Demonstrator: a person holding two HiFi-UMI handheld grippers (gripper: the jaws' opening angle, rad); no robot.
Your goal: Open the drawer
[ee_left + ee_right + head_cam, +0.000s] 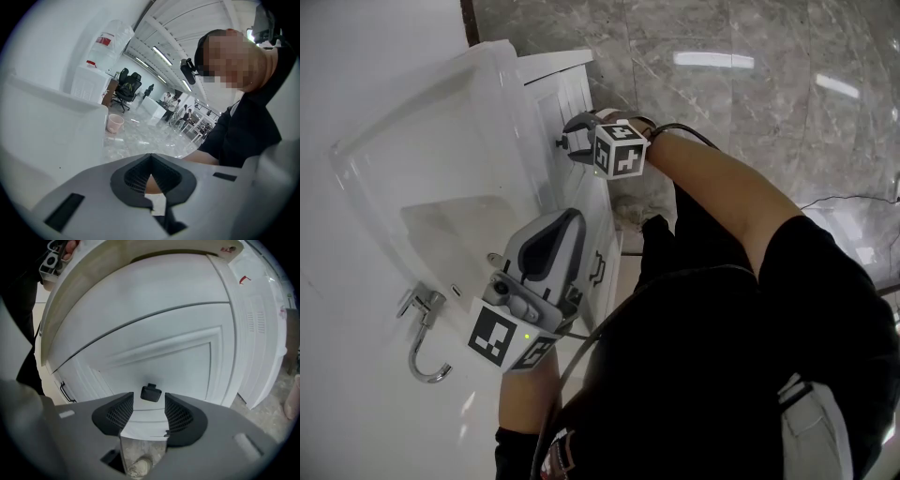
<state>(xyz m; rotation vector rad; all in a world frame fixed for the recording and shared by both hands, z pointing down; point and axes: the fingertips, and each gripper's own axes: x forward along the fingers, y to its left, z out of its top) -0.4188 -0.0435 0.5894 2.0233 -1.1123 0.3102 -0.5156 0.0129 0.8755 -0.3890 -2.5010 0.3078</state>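
My head camera looks steeply down, with the white cabinet point(548, 98) at 10 o'clock, the left gripper point(569, 223) at 7 and the right gripper point(570, 141) at 12. The right gripper view faces the drawer front point(154, 348) from close by, its black knob point(150, 393) just beyond the jaws; I find this front in the head view too. The left gripper view looks outward over the marble floor point(140, 136).
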